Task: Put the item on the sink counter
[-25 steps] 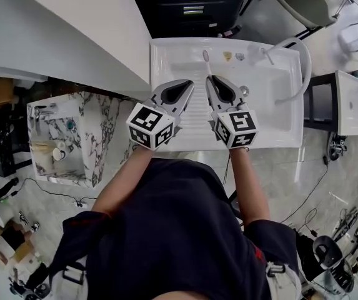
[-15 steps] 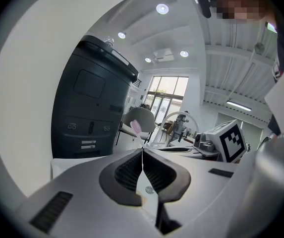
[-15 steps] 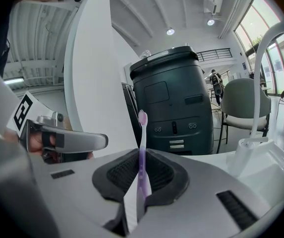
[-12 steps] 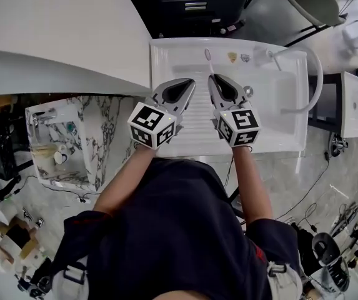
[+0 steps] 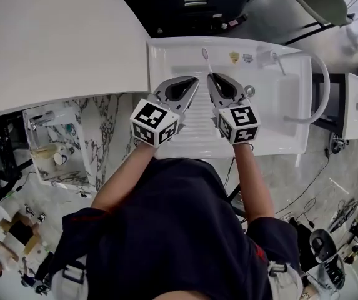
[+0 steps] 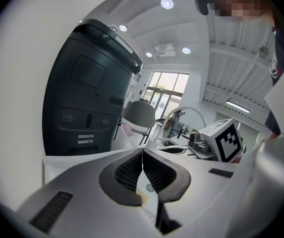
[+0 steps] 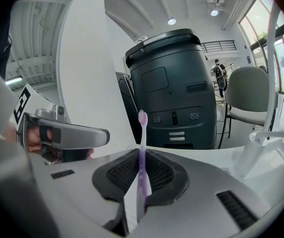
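Grips a purple toothbrush (image 7: pixel 142 133) in the right gripper (image 7: pixel 141 155), pads clamped on the lower handle. Leaves the bristle head standing well beyond the fingertips and only a short stub behind them. Carries the left gripper (image 6: pixel 142 151) just beside the right fingers, pads pressed together on nothing.

Hangs over the white sink counter (image 5: pixel 166 49), with the ribbed drainboard (image 5: pixel 197 127) directly beneath both sets of fingers and the faucet hose (image 5: pixel 317 74) well off to the right of the right fingers. Cannot tell how far above the surface.

Most likely trouble: a thin, smooth handle pinched at a single spot. Risks pivoting between the pads if the long bristle end meets the counter before the fingers are low enough. Risks a bounce or a roll along the ribs if let go from too high, and probably a slide off the flat part after that. Could also snag on opening, since the stub sits deep between the pads and may cling to one of them and flick sideways. Invites a knock from the left fingers, close alongside, during any sideways shift. Calls for lowering nearly flat, then parting the pads slowly.
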Action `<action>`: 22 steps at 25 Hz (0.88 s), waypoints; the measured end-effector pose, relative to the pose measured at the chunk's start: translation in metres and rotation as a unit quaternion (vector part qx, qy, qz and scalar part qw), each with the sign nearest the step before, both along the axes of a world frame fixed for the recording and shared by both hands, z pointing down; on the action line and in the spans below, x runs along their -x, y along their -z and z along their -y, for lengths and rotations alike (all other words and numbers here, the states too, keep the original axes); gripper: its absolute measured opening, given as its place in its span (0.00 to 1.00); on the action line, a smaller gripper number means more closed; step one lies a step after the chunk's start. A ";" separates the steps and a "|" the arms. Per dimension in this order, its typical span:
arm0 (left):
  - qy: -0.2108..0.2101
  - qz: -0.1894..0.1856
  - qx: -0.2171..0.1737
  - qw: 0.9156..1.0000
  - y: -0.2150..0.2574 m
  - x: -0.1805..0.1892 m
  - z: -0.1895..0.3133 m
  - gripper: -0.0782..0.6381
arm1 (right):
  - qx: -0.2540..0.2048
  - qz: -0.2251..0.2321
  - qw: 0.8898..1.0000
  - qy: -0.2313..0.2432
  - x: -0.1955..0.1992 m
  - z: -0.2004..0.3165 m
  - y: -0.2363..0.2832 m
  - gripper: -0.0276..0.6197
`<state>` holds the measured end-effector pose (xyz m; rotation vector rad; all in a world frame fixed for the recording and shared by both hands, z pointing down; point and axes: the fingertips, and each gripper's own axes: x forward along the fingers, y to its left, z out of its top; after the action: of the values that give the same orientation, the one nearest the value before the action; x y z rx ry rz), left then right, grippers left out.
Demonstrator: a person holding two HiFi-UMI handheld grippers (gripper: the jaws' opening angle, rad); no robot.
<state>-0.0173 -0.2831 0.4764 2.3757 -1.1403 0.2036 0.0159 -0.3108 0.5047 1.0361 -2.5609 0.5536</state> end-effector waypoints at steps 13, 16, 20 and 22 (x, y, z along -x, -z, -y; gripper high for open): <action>0.012 0.006 0.024 1.000 -0.021 0.011 0.019 0.13 | 0.030 -0.066 0.996 0.046 0.000 0.032 -0.031 0.14; 0.011 0.004 0.026 1.000 -0.024 0.011 0.022 0.13 | 0.036 -0.080 0.993 0.073 0.004 0.034 -0.039 0.14; 0.011 0.004 0.030 0.999 -0.028 0.010 0.022 0.13 | 0.026 -0.106 0.989 0.100 0.007 0.042 -0.043 0.14; 0.012 0.004 0.032 0.999 -0.030 0.011 0.022 0.13 | 0.020 -0.123 0.986 0.114 0.010 0.045 -0.045 0.14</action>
<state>-0.0285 -0.3048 0.5064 2.3064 -1.1472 0.2388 0.0062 -0.3562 0.5501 0.7339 -2.3956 0.3870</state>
